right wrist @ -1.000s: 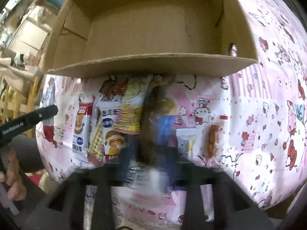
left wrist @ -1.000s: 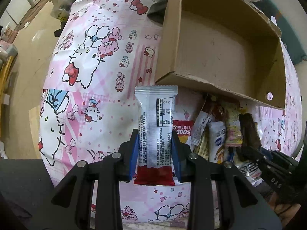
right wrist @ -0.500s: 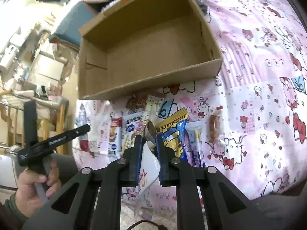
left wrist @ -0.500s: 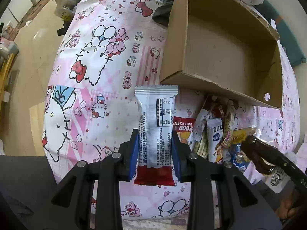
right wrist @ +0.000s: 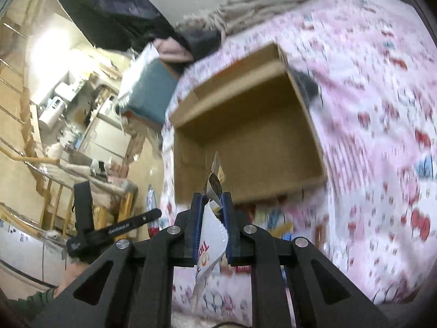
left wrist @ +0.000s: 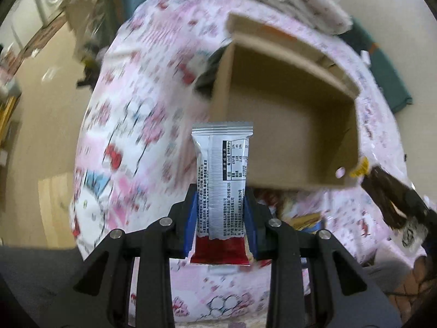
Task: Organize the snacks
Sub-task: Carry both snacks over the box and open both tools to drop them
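My left gripper (left wrist: 220, 218) is shut on a white and red snack bar (left wrist: 222, 180), held upright above the pink cloth, just before the near wall of the open cardboard box (left wrist: 286, 125). My right gripper (right wrist: 211, 218) is shut on a thin white snack packet (right wrist: 211, 243) with a dark end, held edge-on in front of the cardboard box (right wrist: 245, 142). The right gripper with its dark packet also shows at the right of the left wrist view (left wrist: 393, 199). The left gripper shows at the left of the right wrist view (right wrist: 114, 229).
Loose snack packets (left wrist: 300, 218) lie on the pink Hello Kitty cloth (left wrist: 131, 142) by the box's near wall; they also show in the right wrist view (right wrist: 273, 218). Clothes and blankets (right wrist: 259, 8) are piled behind the box. Floor and furniture lie to the left.
Both grippers have risen and tilted up toward the box with their packets held. The right gripper has lifted its packet clear of the pile. The views are blurred with motion.
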A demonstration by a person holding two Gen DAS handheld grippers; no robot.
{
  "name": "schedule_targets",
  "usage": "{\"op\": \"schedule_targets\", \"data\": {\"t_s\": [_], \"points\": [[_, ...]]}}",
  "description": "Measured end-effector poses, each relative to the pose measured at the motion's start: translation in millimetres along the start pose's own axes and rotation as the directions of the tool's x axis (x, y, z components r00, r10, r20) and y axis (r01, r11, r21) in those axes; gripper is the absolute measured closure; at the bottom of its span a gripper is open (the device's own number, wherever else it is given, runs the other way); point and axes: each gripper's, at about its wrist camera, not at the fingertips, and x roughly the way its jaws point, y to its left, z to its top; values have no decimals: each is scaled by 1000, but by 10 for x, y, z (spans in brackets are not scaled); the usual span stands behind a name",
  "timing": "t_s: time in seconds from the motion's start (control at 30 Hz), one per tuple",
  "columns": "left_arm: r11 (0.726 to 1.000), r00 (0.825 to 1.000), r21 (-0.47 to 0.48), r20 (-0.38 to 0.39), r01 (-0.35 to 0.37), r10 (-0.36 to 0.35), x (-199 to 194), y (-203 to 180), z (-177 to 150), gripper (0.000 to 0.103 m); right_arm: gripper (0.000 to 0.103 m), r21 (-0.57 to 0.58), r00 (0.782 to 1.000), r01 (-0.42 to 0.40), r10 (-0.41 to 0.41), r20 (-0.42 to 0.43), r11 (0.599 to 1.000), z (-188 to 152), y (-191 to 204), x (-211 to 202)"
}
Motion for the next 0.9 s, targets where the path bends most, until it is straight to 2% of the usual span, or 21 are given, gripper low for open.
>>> {"op": "schedule_targets", "data": {"t_s": [0.1, 0.2, 0.37, 0.57, 0.67, 0.9], "points": [[999, 1000, 43, 23, 19, -20, -33, -196, 278, 76, 89, 7, 999, -27, 27, 33, 1000, 233, -8, 29], [997, 999, 74, 51, 8, -12, 3, -377, 512, 76, 89, -4, 998, -21, 22, 51, 1000, 459, -13, 145], [994, 999, 106, 54, -12, 7, 271, -547, 766, 76, 89, 22, 998, -5, 4, 55, 1000, 649, -197, 505], [986, 1000, 164, 16, -29, 27, 671, -665, 766, 76, 89, 64, 999, 36, -37, 13, 997, 680, -461, 908], [983, 1000, 184, -3, 17, -17, 807, -719, 760, 76, 89, 55, 998, 57, -57, -3, 997, 678, -510, 1017], [978, 999, 209, 34, -16, 9, 938, -769, 767, 76, 89, 67, 996, 90, -88, -35, 994, 646, -608, 1219]]}}
